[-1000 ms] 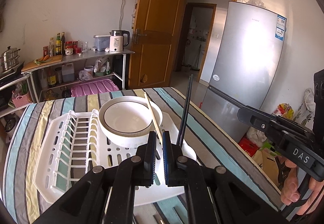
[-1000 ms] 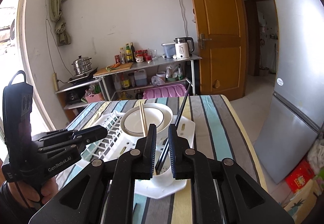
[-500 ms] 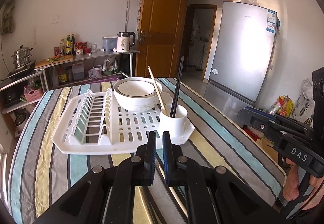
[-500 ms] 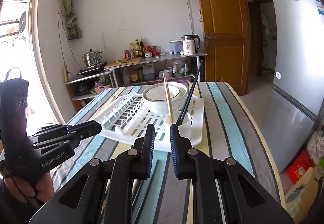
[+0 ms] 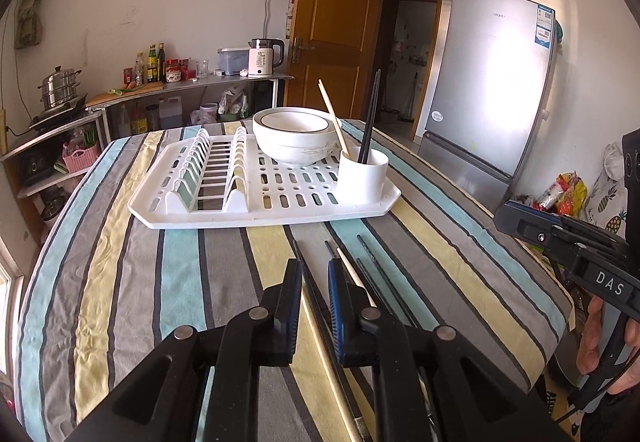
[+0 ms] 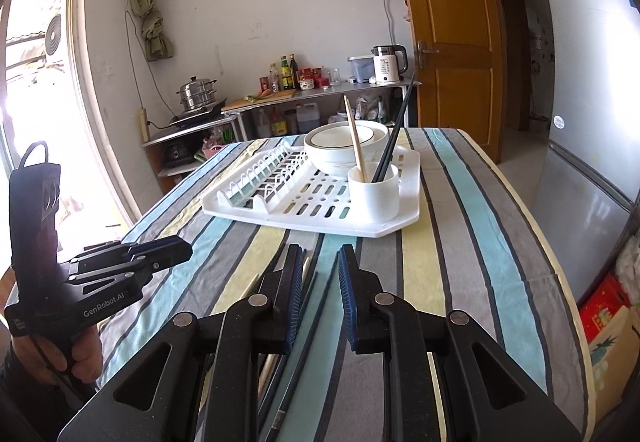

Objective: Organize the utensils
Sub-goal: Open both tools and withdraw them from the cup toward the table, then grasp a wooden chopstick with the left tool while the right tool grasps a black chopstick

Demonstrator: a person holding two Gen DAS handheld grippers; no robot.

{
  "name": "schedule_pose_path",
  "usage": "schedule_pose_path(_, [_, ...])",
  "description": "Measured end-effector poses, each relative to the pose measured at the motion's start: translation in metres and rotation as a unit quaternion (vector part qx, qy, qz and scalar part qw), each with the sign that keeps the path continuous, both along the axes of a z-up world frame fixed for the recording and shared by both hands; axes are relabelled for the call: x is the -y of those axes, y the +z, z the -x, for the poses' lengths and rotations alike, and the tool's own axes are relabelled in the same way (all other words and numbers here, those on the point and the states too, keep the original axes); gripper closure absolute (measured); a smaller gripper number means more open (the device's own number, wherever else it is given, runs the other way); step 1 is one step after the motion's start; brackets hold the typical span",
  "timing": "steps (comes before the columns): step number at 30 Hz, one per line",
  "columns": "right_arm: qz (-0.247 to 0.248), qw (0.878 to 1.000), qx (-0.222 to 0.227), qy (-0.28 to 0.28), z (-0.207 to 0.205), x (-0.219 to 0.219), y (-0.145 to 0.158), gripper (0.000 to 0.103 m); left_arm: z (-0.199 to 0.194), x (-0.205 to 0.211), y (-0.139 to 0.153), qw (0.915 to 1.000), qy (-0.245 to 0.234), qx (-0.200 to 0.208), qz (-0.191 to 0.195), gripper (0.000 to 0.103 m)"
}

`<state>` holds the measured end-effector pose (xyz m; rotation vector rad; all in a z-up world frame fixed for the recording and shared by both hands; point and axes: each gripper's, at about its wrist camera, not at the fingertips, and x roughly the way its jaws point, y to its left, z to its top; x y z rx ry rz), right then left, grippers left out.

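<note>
Loosely scattered — slender chopsticks [image 5: 372, 282], striped cloth [image 5: 180, 274]

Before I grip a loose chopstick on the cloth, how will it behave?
The loose chopsticks look thin, straight and stiff, so probably light. Lying flat on the striped cloth, one may roll or slide aside. Being slim and smooth, it could slip between the tongs.

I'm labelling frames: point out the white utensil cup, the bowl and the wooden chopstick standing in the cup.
white utensil cup [image 5: 362, 180], left wrist view, front wall.
bowl [image 5: 294, 146], left wrist view, outer side.
wooden chopstick [image 6: 354, 136], right wrist view, mid-shaft.
</note>
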<state>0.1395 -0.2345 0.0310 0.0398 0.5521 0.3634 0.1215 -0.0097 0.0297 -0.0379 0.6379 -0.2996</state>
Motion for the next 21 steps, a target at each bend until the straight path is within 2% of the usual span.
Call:
schedule_pose_path(4, [0.007, 1.000, -0.013, 0.004, -0.003, -0.005, -0.009, 0.084, -0.003, -0.001, -0.009, 0.9999, 0.000, -0.014, -0.001, 0.084])
schedule_pose_path(15, [0.019, 0.998, -0.059, 0.004, -0.019, -0.009, -0.043, 0.084, -0.034, 0.006, -0.051, 0.9960, 0.006, -0.088, -0.014, 0.084])
schedule_pose_path(21, [0.020, 0.997, -0.078, 0.005, -0.030, -0.011, -0.055, 0.084, -0.051, 0.009, -0.066, 0.9930, 0.016, -0.115, -0.020, 0.084])
